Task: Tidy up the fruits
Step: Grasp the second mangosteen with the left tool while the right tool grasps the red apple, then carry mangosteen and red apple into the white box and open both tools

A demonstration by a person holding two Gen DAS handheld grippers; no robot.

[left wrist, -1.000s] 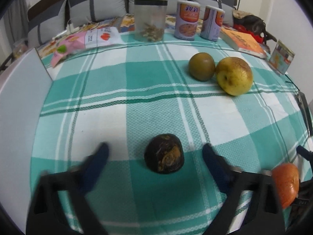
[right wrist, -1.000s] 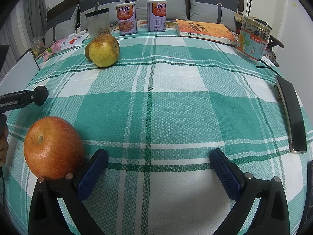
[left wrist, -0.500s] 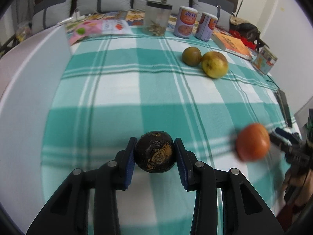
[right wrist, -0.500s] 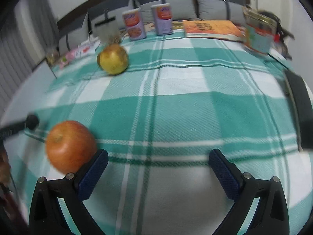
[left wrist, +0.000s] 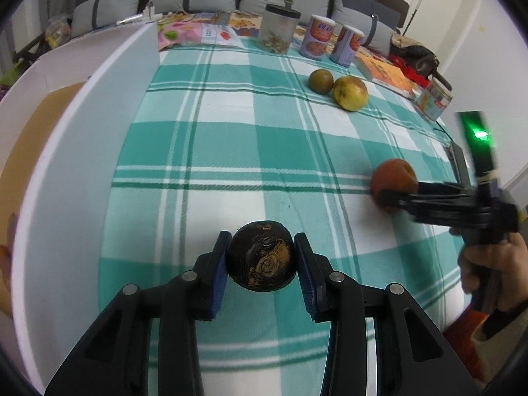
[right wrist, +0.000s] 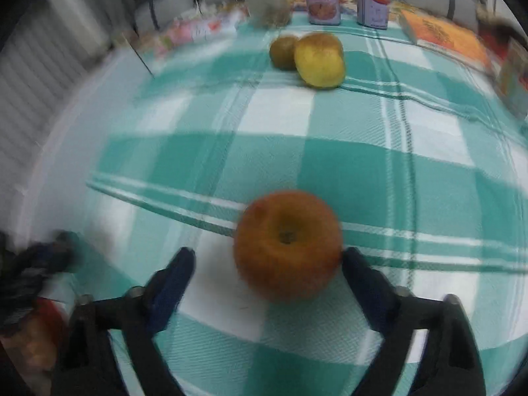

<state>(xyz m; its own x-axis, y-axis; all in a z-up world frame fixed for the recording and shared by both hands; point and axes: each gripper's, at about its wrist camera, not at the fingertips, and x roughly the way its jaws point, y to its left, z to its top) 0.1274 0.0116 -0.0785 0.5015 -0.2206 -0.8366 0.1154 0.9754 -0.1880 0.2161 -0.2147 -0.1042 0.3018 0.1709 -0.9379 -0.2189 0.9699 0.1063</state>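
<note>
A dark, almost black round fruit (left wrist: 260,256) with brown scuffs sits between the blue pads of my left gripper (left wrist: 261,264), which is shut on it above the checked cloth. In the right wrist view a red-orange apple (right wrist: 287,242) lies between the fingers of my right gripper (right wrist: 268,264). Its jaws are closing; the right pad touches the apple and the left pad stands clear of it. The apple (left wrist: 392,180) and the right gripper (left wrist: 389,194) also show at the right of the left wrist view. A yellow apple (left wrist: 349,93) and a green-brown fruit (left wrist: 320,81) lie together at the back.
A white box wall (left wrist: 76,151) with a brown floor runs along the left. A jar (left wrist: 279,28), two cans (left wrist: 316,36), an orange book (left wrist: 384,71), a snack bag (left wrist: 198,33) and a small tin (left wrist: 432,99) line the back. A hand (left wrist: 488,264) holds the right gripper.
My left gripper closed on the dark fruit and lifted it toward the white box. My right gripper swung left around the red-orange apple and its jaws narrowed onto it.
</note>
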